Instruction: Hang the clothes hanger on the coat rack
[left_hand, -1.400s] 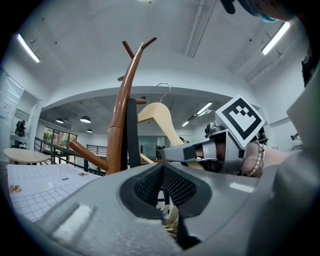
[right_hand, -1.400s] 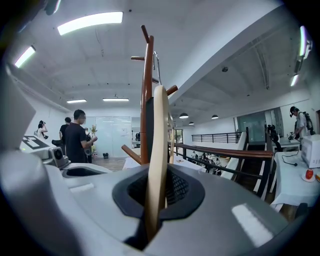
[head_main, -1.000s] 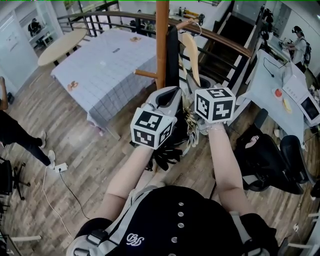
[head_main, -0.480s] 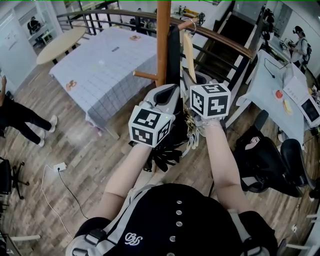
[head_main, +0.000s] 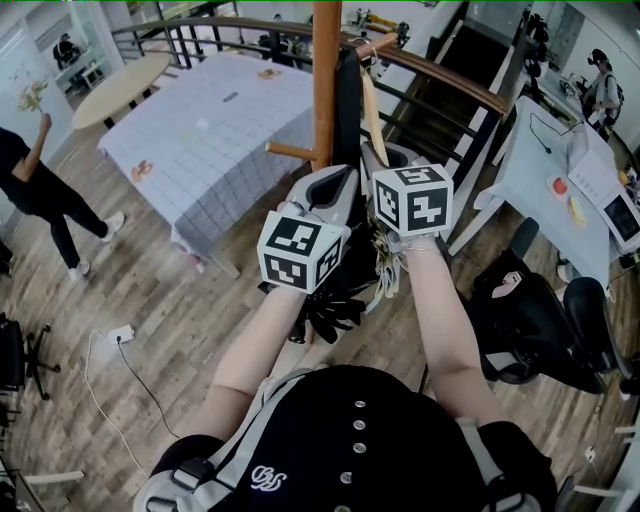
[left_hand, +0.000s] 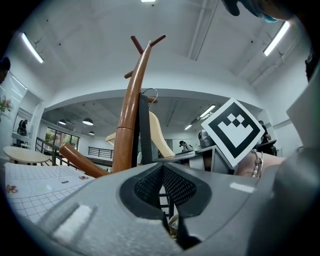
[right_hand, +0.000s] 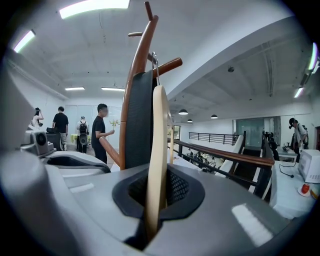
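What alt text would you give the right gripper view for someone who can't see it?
The right gripper has its grey jaws shut on a pale wooden clothes hanger seen edge-on, its metal hook up by a peg of a brown wooden coat rack. Dark fabric hangs on the rack beside it; people stand far behind at left.

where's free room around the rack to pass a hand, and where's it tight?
Free: left of the pole, around the bare lower peg, toward the table. The short top-left peg is bare too. Tight: right of the pole, where black cloth, hanger and upper peg bunch together.
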